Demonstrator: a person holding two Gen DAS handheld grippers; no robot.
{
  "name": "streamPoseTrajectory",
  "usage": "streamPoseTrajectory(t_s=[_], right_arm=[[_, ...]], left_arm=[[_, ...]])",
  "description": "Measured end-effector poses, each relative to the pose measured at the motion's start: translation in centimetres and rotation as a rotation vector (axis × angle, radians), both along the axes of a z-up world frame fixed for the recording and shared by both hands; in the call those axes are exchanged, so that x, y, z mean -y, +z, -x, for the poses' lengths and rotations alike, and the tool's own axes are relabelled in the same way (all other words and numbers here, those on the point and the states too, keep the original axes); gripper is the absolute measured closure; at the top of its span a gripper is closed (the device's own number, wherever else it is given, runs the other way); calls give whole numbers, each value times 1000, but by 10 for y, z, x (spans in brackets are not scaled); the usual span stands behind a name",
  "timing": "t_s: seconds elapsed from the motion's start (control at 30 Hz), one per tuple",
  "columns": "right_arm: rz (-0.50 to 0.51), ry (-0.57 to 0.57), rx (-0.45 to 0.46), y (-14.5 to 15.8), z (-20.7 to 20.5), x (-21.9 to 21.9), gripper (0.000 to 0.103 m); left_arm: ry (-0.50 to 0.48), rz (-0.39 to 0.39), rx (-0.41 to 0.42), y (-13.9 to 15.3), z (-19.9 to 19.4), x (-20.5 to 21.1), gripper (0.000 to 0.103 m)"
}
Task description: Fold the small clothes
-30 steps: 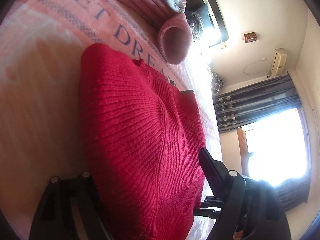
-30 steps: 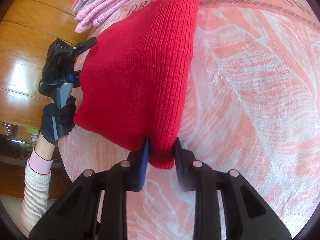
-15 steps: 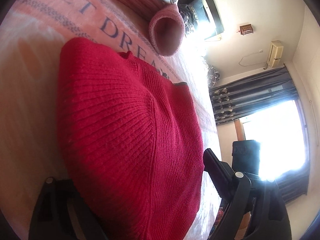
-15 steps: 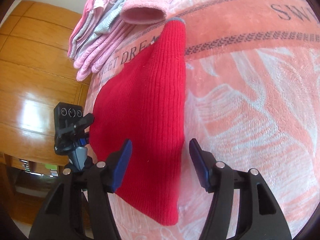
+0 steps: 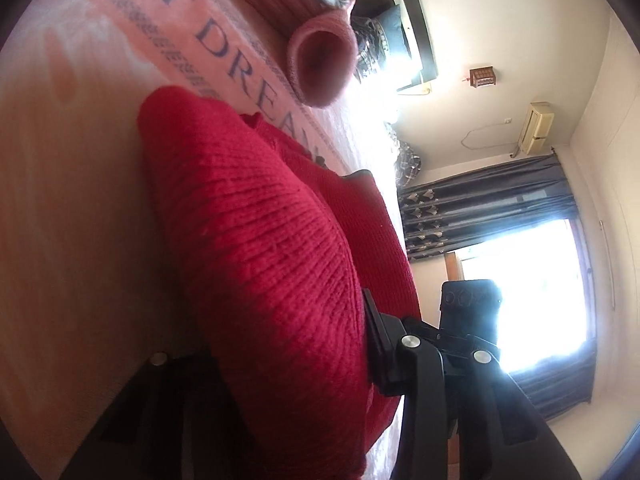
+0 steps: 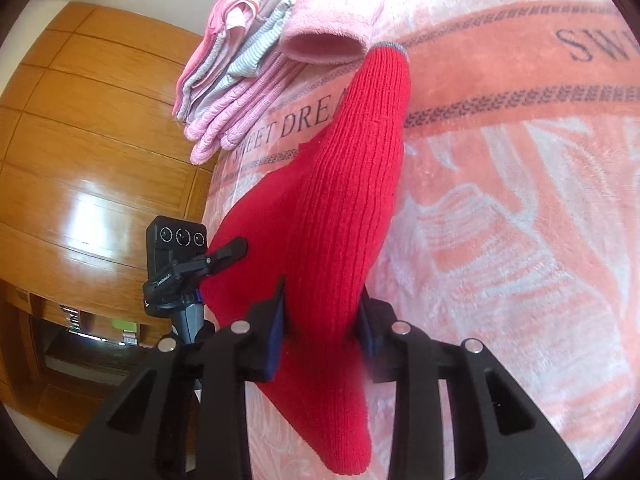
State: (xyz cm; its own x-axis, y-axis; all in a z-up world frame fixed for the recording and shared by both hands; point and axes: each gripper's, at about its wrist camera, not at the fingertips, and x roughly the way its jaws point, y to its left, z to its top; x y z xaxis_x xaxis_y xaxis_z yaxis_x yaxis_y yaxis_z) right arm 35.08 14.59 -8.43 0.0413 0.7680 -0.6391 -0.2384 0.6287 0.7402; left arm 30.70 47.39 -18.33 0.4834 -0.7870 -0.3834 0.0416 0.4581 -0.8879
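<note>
A red knit sweater (image 5: 260, 260) lies on the pink blanket (image 5: 80, 160), bunched into a raised fold. In the left wrist view it fills the space between my fingers, and my left gripper (image 5: 284, 332) is shut on its thick edge. The right wrist view shows the sweater (image 6: 352, 184) running away as a long ridge towards a grey-edged cuff. My right gripper (image 6: 322, 308) is shut on that ridge, and a loose end hangs below the blue pads. Across the garment, the left gripper (image 6: 224, 254) pinches the opposite edge.
A stack of folded pink and grey clothes (image 6: 240, 80) sits at the blanket's far end, with a pink fleece cuff (image 6: 324, 40) beside it. Wooden wardrobe doors (image 6: 80, 160) stand past the bed edge. A bright window with dark curtains (image 5: 480, 208) is on the other side.
My right gripper let go of the sweater's tip, slid further along it and shut again on a thicker fold. My left jaws narrowed onto the sweater's edge.
</note>
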Motion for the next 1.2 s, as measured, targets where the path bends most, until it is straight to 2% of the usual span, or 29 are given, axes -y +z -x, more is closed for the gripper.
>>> streamPoseTrajectory(t_s=[0.17,0.23,0.3,0.4,0.47,0.53,0.63,0.7,0.77,0.83,0.93,1.0,1.07,1.1,1.2], right_arm=[[45,-51,-3,36,27,75,74],[84,-71,-9,39,42,107,74],[130,-91,-31,25,56,132,74],[167,-134,-103,-20,66,163,73],[87,-162,-144,-47,68,173,72],[47,-150,-127,-51,70,175,70],[40,-132,-81,-40,78,179,60],[32,-125,-62,-35,87,185,50],[27,-106,-69,-38,101,196,48],[26,-84,-85,-46,113,198,48],[15,-49,-92,-56,127,192,54],[27,-37,-83,-58,133,188,78],[43,-39,-74,-58,137,187,83],[56,-42,-71,-58,139,187,85],[92,-53,-72,-65,143,183,85]], left_arm=[[-56,95,-15,10,13,73,65],[-87,92,-45,6,17,105,65],[-114,72,-84,-7,23,134,64],[-142,2,-144,-37,30,160,60],[-137,-13,-93,-40,33,159,62],[-167,-28,-86,-35,32,160,61],[-176,-54,-55,-22,37,160,44],[-191,-121,-31,-13,48,166,29],[-206,-176,-17,-6,60,172,21],[-225,-216,-15,-4,72,179,18],[-259,-292,6,-3,86,188,17],[-268,-339,34,0,91,192,17],[-268,-385,45,1,94,195,20],[-272,-435,53,2,95,200,26],[-281,-524,104,8,98,216,28]])
